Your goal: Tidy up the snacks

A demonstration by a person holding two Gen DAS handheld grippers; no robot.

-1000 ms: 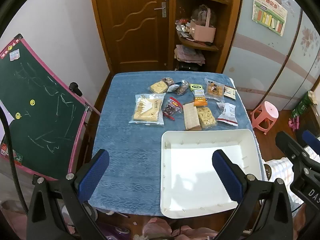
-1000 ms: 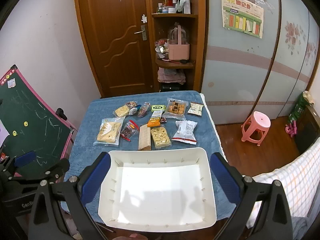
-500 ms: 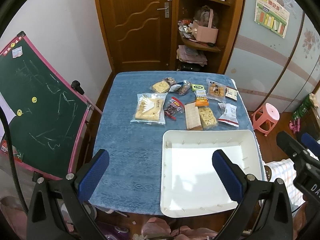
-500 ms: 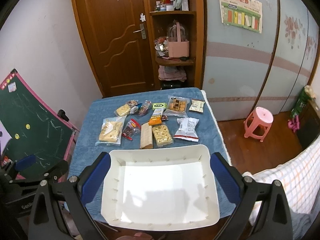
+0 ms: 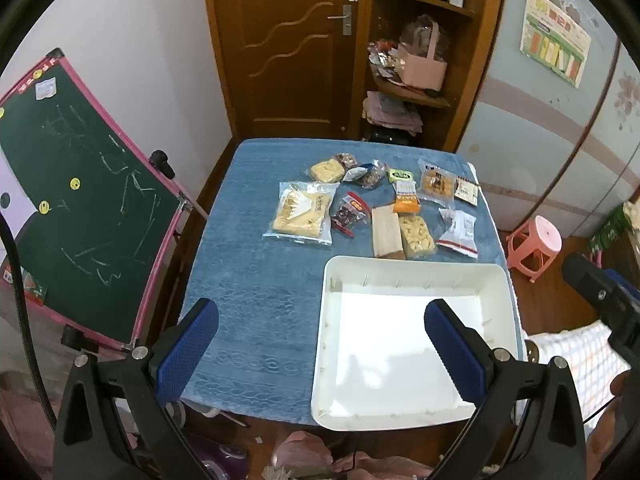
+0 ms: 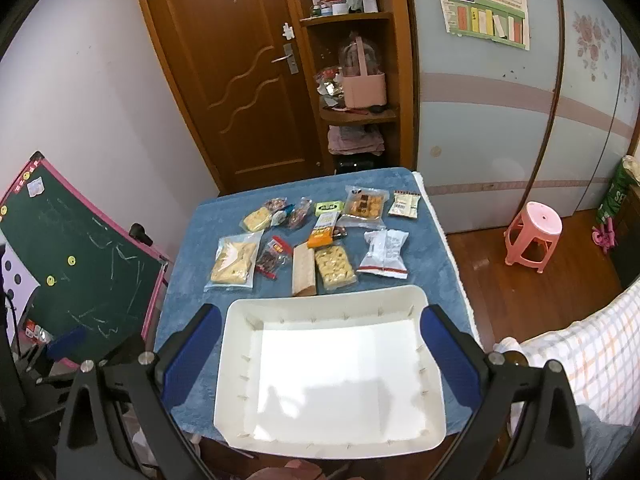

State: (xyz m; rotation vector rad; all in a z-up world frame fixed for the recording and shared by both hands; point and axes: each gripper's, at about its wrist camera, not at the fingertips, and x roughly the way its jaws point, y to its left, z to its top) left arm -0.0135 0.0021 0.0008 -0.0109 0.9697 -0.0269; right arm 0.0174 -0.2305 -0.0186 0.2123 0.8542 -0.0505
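A white tray point(image 5: 412, 268) point(image 6: 328, 298) sits with nothing in it at the near right of a blue-clothed table point(image 5: 256, 280) point(image 6: 188, 248). Several snack packets lie beyond it: a large clear bag of yellow biscuits point(image 5: 302, 212) point(image 6: 234, 260), a brown wafer bar point(image 5: 386, 232) point(image 6: 304, 270), a yellow cracker pack point(image 5: 416, 236) point(image 6: 334, 268), a white sachet point(image 5: 458, 230) point(image 6: 384, 254), an orange pack point(image 5: 406, 196) point(image 6: 324, 232). My left gripper point(image 5: 320, 348) is open, high above the table's near edge. My right gripper point(image 6: 320, 352) is open above the tray.
A green chalkboard point(image 5: 68, 184) point(image 6: 76, 272) leans at the table's left. A pink stool point(image 5: 534, 242) point(image 6: 534, 232) stands on the floor to the right. A wooden door and corner shelves point(image 5: 412, 60) are behind the table. A checked bedcover point(image 6: 580, 356) lies near right.
Both grippers have risen and tilted slightly, so the table sits lower in view. Nothing on the table has moved. Both stay open.
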